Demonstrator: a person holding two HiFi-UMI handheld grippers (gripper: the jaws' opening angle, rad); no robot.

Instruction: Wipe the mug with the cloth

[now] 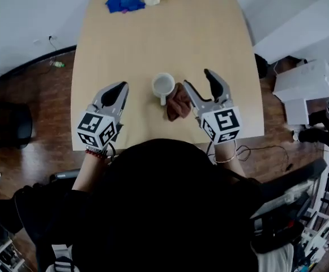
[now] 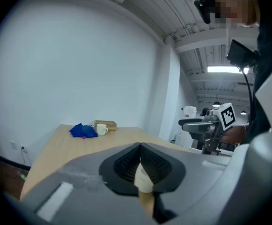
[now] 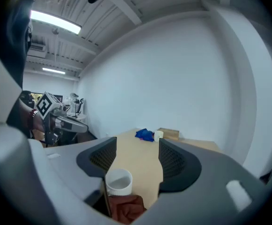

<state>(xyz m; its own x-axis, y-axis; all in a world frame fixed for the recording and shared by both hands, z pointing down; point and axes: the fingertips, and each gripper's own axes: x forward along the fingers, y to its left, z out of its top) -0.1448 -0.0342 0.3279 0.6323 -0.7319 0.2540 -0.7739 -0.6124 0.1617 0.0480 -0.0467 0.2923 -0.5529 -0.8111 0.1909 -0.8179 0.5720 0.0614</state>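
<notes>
Left gripper (image 1: 119,89) hovers at 9 o'clock of the white ceramic mug (image 1: 163,86), fingers pressed together, empty. Right gripper (image 1: 197,79) is at 3 o'clock, fingers wide apart, clamping nothing. Mug stands upright mid light wooden table (image 1: 153,44), crumpled rust-brown cloth (image 1: 179,103) just beside its handle at 4 o'clock. Neither is held, so my guess is wiping is either finished or not begun.

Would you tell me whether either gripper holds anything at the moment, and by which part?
Nothing is held: left gripper shut empty, right gripper open; mug and cloth lie on the table.
</notes>
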